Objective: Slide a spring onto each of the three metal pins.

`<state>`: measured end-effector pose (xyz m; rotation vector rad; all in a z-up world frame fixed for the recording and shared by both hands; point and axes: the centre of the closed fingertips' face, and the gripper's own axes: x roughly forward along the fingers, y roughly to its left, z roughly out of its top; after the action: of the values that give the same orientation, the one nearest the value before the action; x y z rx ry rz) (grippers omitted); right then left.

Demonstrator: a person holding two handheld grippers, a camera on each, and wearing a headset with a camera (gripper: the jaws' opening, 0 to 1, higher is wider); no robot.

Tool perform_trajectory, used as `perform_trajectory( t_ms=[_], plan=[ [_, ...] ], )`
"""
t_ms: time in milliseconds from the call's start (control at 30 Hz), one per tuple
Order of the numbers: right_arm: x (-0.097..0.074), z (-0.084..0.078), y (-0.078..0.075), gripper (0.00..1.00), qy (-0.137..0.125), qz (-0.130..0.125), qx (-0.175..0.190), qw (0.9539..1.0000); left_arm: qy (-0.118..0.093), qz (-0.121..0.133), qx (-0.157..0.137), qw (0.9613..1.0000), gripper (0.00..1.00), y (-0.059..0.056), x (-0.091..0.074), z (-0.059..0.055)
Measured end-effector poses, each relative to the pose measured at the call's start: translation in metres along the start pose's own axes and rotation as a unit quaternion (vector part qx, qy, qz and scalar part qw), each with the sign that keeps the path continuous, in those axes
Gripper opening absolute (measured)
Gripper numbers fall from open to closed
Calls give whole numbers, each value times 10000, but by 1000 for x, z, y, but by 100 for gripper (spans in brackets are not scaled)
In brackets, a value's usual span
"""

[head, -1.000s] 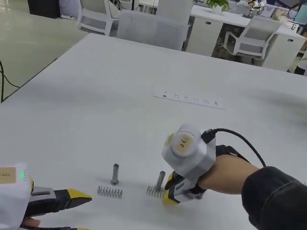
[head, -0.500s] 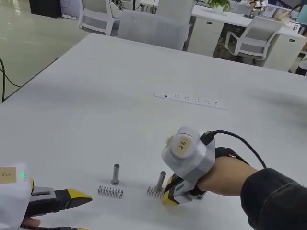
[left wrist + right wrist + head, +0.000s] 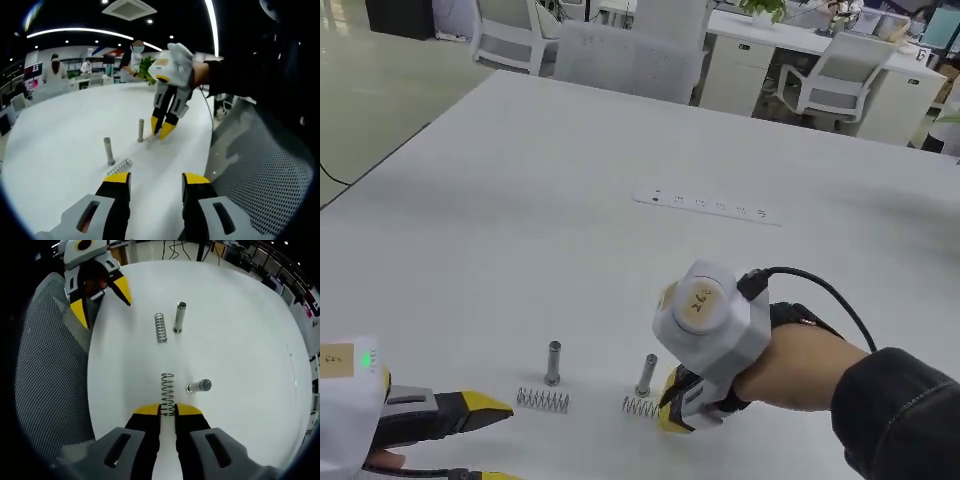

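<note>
R gripper [image 3: 167, 410] pinches spring [image 3: 167, 384], pin [image 3: 199, 386] beside.

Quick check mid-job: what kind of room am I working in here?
Most likely an open-plan office or lab: a large white table with a built-in socket strip, swivel office chairs behind it, and more white desks beyond.

- right gripper [image 3: 167, 410]: jaws pinched on end of near spring [image 3: 167, 387], which lies flat on white table [image 3: 240, 340]
- near pin [image 3: 199, 386] upright, just beside that spring
- far spring [image 3: 160, 327] flat beside upright far pin [image 3: 179, 316]
- left gripper [image 3: 106, 315], jaws apart, at table edge by mesh chair [image 3: 50, 370]
</note>
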<state>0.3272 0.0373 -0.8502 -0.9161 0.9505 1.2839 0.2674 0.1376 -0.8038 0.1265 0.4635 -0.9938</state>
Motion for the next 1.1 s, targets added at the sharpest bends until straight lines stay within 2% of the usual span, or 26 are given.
perform_trajectory(
  t_ms=[367,600,800,1100],
  plan=[
    [-15,18,17,8,-211,140,-144,9996,-16,-122,197,9997,33,1,8,12],
    [-21,27,26,8,-298,182,-277,9990,-87,-249,182,9995,31,-1,15,18],
    [-22,31,30,8,-323,212,-354,9986,-88,-403,250,9988,29,-5,24,22],
    [-25,39,37,8,-376,232,-512,9977,-143,-508,298,9982,25,-6,31,29]
  ],
)
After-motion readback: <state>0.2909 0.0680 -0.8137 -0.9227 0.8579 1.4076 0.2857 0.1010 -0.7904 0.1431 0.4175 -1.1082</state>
